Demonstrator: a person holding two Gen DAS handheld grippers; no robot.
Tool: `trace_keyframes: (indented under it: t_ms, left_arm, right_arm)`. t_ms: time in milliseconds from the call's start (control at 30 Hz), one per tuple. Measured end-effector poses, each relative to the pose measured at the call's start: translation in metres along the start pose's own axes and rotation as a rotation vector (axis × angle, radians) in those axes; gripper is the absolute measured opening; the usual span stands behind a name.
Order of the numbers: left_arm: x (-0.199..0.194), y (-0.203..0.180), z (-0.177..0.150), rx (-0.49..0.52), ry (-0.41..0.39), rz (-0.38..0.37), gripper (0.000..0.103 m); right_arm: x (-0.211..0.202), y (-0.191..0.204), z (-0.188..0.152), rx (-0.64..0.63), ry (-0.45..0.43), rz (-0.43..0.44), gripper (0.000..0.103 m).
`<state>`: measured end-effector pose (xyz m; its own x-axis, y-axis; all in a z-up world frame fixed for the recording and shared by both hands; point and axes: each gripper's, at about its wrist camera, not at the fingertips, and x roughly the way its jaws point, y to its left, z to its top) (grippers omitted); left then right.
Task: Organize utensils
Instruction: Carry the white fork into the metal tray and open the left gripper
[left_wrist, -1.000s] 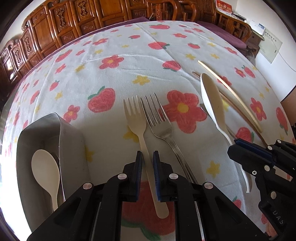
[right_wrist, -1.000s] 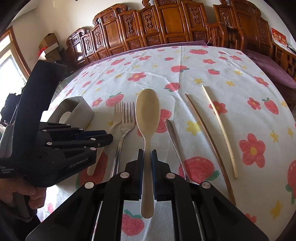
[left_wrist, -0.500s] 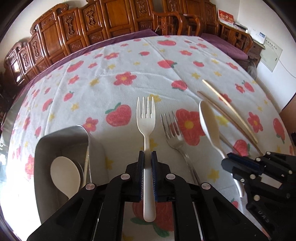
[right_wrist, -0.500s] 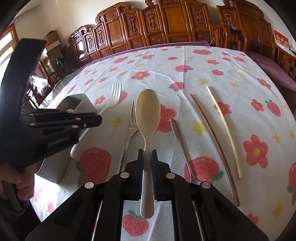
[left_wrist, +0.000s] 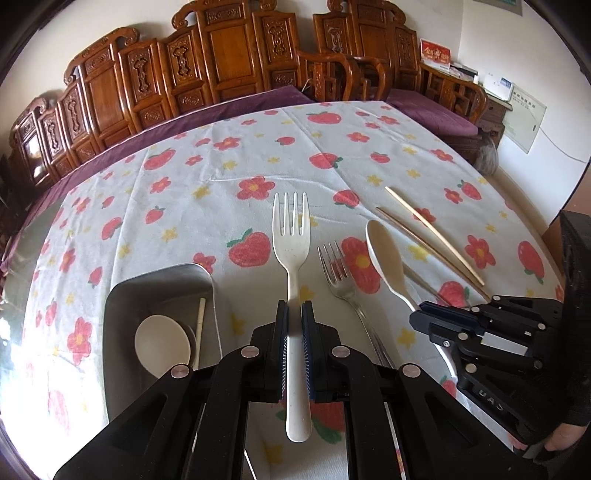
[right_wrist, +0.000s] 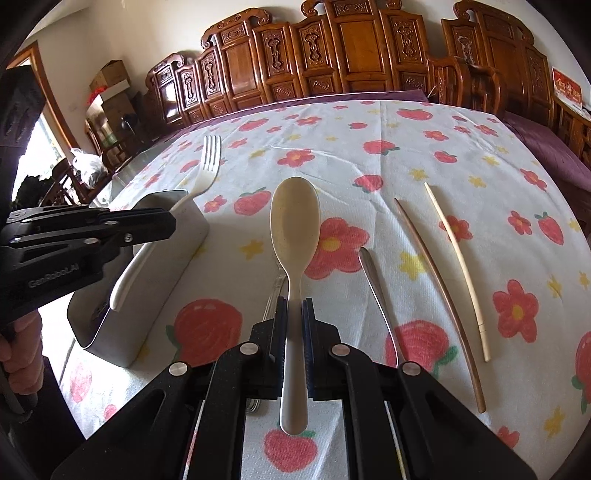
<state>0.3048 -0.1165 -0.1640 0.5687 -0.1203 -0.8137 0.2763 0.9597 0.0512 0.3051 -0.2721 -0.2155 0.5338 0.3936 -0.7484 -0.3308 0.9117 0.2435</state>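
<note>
The left gripper (left_wrist: 294, 321) is clamped on the handle of a cream plastic fork (left_wrist: 291, 236). The fork's long axis runs straight away from the camera, tines pointing far, handle end hanging near below the fingers. It is held off the cloth, just right of the metal utensil box (left_wrist: 110, 314), which holds a cream spoon bowl (left_wrist: 162, 341) and a pale stick. A second ago this fork lay on the tablecloth (left_wrist: 221, 184) touching the metal fork (left_wrist: 338, 273); half a second ago it was already raised, and it now sits higher against the far table.

The right gripper (right_wrist: 294, 321) is clenched on the handle of a cream spoon (right_wrist: 294, 225), bowl pointing far, long axis likewise straight ahead, as in the earlier frames. The metal fork's handle shows under it. To its right lie a metal handle (right_wrist: 376, 288) and two chopsticks (right_wrist: 439, 295), all running near to far. In the right view the box now sits nearer than before.
</note>
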Motion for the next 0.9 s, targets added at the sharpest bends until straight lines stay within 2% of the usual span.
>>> trace_keyframes:
  t_ms: [467,900]
  left_arm:
    - [-0.038,0.015,-0.01,-0.005,-0.056,-0.024,0.007]
    - [-0.049,0.049,-0.028,-0.012,-0.063,0.009,0.007]
  right_arm:
    - [-0.009,0.022,0.005,-0.032,-0.027,0.035,0.01]
    - [-0.024,0.054,0.011,-0.078,-0.068,0.097,0.01]
